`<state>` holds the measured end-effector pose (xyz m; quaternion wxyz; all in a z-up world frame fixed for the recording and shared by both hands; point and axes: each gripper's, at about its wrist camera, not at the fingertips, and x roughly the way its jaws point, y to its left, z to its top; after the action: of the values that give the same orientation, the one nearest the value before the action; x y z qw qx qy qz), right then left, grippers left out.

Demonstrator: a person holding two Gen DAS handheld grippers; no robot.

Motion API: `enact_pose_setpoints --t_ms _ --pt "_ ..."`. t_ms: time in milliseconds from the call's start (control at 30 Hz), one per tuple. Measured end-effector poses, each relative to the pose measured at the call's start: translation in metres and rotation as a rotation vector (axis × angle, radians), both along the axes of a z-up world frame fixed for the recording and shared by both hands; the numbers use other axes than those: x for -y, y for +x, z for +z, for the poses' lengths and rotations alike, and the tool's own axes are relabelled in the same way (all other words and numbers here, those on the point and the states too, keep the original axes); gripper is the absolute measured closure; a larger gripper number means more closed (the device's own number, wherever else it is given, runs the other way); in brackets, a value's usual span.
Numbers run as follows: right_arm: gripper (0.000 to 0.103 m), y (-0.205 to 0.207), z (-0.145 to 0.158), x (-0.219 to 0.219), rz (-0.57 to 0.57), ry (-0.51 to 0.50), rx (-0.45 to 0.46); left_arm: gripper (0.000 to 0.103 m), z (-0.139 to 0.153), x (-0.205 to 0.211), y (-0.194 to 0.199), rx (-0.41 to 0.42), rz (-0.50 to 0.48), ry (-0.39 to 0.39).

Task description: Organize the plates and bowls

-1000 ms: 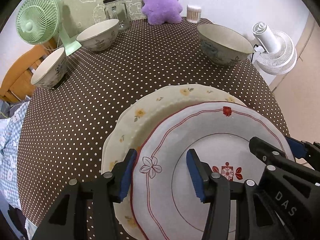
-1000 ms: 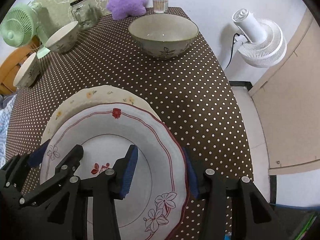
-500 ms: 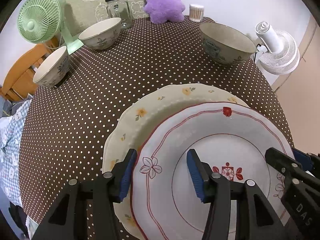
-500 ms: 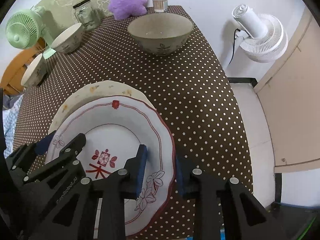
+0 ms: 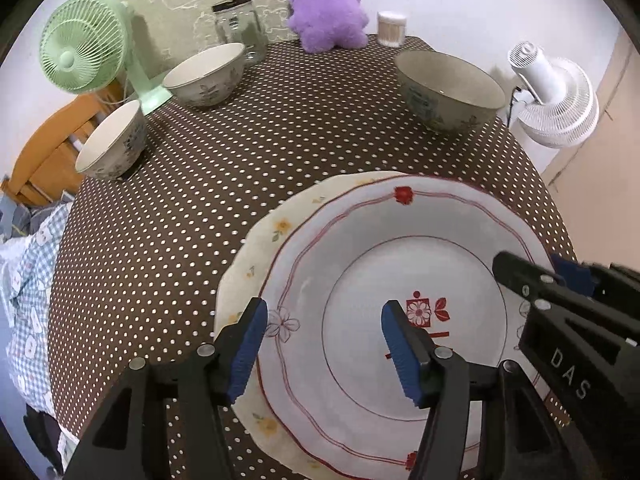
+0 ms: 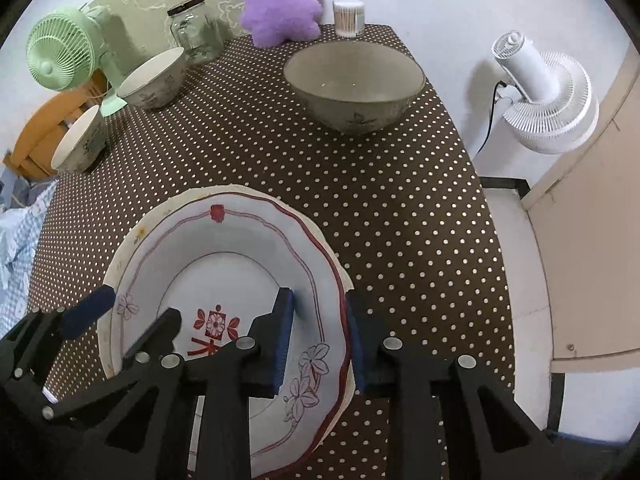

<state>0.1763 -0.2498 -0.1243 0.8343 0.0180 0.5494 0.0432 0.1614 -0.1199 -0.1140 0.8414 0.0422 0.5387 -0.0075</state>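
Blue-padded right gripper (image 6: 320,336) sits lower centre of its view, jaws narrow and clamped across the right rim of the red-trimmed plate (image 6: 224,256) — one pad inside the rim, one outside. Left gripper (image 5: 322,346) at the bottom of its view stands roughly half open and is opening; its jaws straddle the same plate's left rim, left pad over the rim edge, right pad above the plate's well, neither visibly pressing on it. Red-trimmed plate lies stacked on a cream floral plate (image 5: 256,264), whose rim shows only along the left and top edges. Both plates occupy the near part of the brown polka-dot tablecloth (image 5: 240,152).

Around them:
- large bowl (image 6: 354,80), upper centre of the right view, well apart from the plates
- medium bowl (image 5: 206,74) and small bowl (image 5: 112,144), upper left
- green fan (image 5: 82,60) just beside those two bowls
- glass jar (image 5: 239,26), purple plush toy (image 5: 326,4) and cotton-swab tub (image 5: 392,28) along the far edge
- white fan (image 6: 540,96) off the table, right side

Open cloth lies between plates and bowls — nothing standing there.
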Motion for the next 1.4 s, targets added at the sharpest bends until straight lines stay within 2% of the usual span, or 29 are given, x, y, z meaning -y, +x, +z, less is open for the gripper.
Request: enact_pose_setpoints --t_ms 167,367,533,633,700,900,1100,1400 --pt "0.075 0.0 -0.003 -0.011 0.011 0.025 -0.002 0.04 0.0 -0.011 0.0 -0.003 0.028 -0.006" --pt "0.073 -0.001 -0.003 -0.017 0.014 0.001 0.001 0.036 -0.001 -0.016 -0.002 -0.009 0.029 -0.015" --pt "0.07 -0.002 -0.003 -0.019 0.007 -0.046 -0.004 0.027 -0.001 -0.021 -0.003 -0.014 0.032 -0.04" --pt "0.059 -0.002 -0.003 -0.016 -0.006 -0.045 -0.013 0.025 0.0 -0.025 -0.004 -0.01 0.033 -0.049" --pt "0.045 -0.003 -0.002 -0.014 -0.025 -0.056 -0.013 0.022 0.001 -0.029 -0.004 -0.01 0.04 -0.058" --pt "0.033 -0.006 0.009 -0.019 -0.04 -0.049 -0.005 0.015 0.015 -0.048 -0.005 0.013 0.042 -0.081" --pt "0.03 -0.007 0.033 -0.045 -0.044 -0.035 0.055 0.013 0.038 -0.081 -0.005 0.061 0.056 -0.095" --pt "0.03 -0.003 0.063 -0.107 -0.068 -0.011 0.13 0.013 0.065 -0.144 -0.001 0.138 0.074 -0.109"
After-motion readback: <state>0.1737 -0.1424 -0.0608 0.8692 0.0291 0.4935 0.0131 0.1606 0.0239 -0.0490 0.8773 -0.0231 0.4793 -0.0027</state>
